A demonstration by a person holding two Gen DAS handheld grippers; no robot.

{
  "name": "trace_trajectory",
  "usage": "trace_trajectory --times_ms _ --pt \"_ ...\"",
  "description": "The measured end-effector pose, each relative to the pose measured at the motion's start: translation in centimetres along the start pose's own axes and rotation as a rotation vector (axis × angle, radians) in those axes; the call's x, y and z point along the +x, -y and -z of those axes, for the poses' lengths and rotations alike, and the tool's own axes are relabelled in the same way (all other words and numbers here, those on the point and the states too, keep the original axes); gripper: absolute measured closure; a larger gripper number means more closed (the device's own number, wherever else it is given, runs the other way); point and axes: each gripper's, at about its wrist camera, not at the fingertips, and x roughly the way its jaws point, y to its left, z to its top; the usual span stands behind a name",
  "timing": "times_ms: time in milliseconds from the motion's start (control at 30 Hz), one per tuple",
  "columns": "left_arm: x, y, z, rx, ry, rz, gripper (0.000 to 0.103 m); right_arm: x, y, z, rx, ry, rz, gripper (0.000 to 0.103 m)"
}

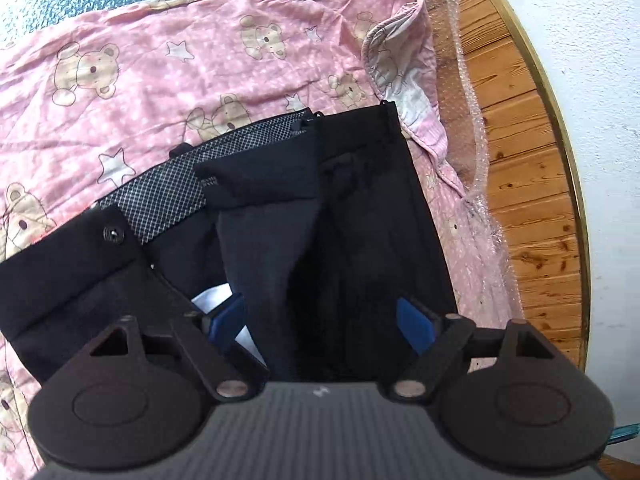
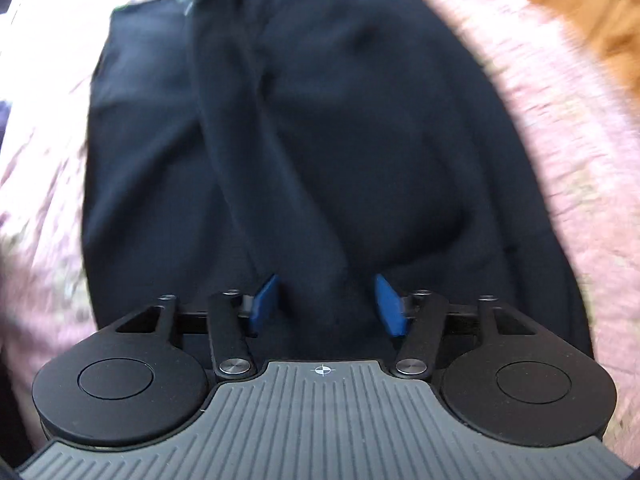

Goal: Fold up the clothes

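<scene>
The dark trousers (image 1: 352,200) lie on a pink blanket (image 1: 168,72) with bears and stars, and they fill the middle of both my views. In the left wrist view the waistband is turned open at about 10 o'clock from my tool: I see a dotted grey lining (image 1: 168,196) and a black button (image 1: 112,234) on the flap. A narrow fold of the dark cloth runs from the waist straight down toward me.

My left gripper (image 1: 324,320) is spread wide. This fold passes between its blue pads (image 1: 228,316), and a bit of white shows beside the left pad, but the pads do not press on the cloth.

My right gripper (image 2: 326,304) is over the trousers too; this view is blurred. Its blue pads (image 2: 266,300) stand apart with a ridge of dark cloth between them, and I cannot tell if they pinch it.

At 2 o'clock in the left view is the round wooden table (image 1: 516,184) with a golden rim, and bubble wrap (image 1: 476,152) lies on it beside the blanket.
</scene>
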Motion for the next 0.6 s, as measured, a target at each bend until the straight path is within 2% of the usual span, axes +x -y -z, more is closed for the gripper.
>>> trace_trajectory --times_ms 33,133,200,267,333,433,600 --pt "0.0 -0.1 0.4 -0.005 -0.008 0.012 0.019 0.2 0.5 0.0 -0.005 -0.011 -0.02 0.101" --pt "0.5 -0.2 1.7 -0.028 -0.039 0.045 0.019 -1.9 0.1 0.3 0.024 0.049 -0.062 0.103" --pt "1.0 -0.2 2.7 -0.044 -0.066 0.061 0.019 -3.6 -0.9 0.7 0.02 0.103 -0.029 0.103" --pt "1.6 0.3 3.6 -0.041 -0.093 0.076 0.019 -6.0 -3.3 1.0 -0.015 0.158 0.028 0.103" --pt "2.1 0.9 4.4 -0.035 -0.109 0.088 0.018 -8.0 -7.4 1.5 -0.112 0.191 0.107 0.103" --pt "3.7 1.6 5.3 -0.025 -0.151 0.084 0.018 -7.6 -12.0 3.6 -0.183 0.196 0.208 0.103" --pt "6.2 3.0 6.2 0.016 -0.189 0.001 0.018 -6.2 -14.4 4.9 -0.126 0.241 0.326 0.103"
